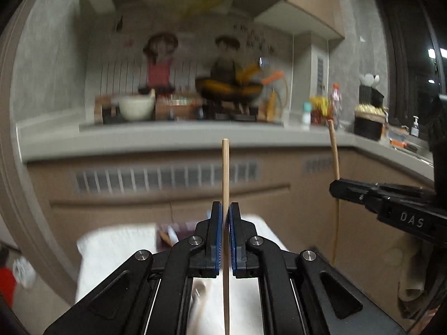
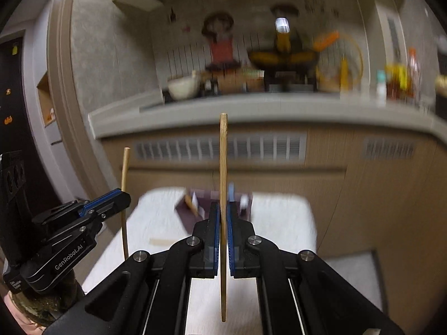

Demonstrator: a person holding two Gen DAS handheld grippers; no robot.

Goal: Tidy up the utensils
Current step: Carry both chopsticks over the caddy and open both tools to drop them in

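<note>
Left chopstick (image 1: 225,173): I have it upright, pinched between the blue pads of my left tongs (image 1: 225,215); its top end rises clear above them and its lower length runs down past the pads toward the camera.
Right chopstick (image 2: 223,162): also upright, clamped in my right tongs (image 2: 223,212), with its lower tip hanging free below the pads.
Left tongs: pressed together on the left chopstick.
Right tongs: pressed together on the right chopstick.
Relation: I see the two sticks side by side, apart, each tool visible in the other's camera.
White surface (image 2: 282,223): below both tongs, blurred, carrying a dark tray (image 2: 192,215) with small items I cannot make out.
Kitchen counter (image 1: 167,139): behind, holding a pale bowl (image 1: 135,107), a dark pan (image 1: 232,89) and bottles (image 1: 321,109).
</note>
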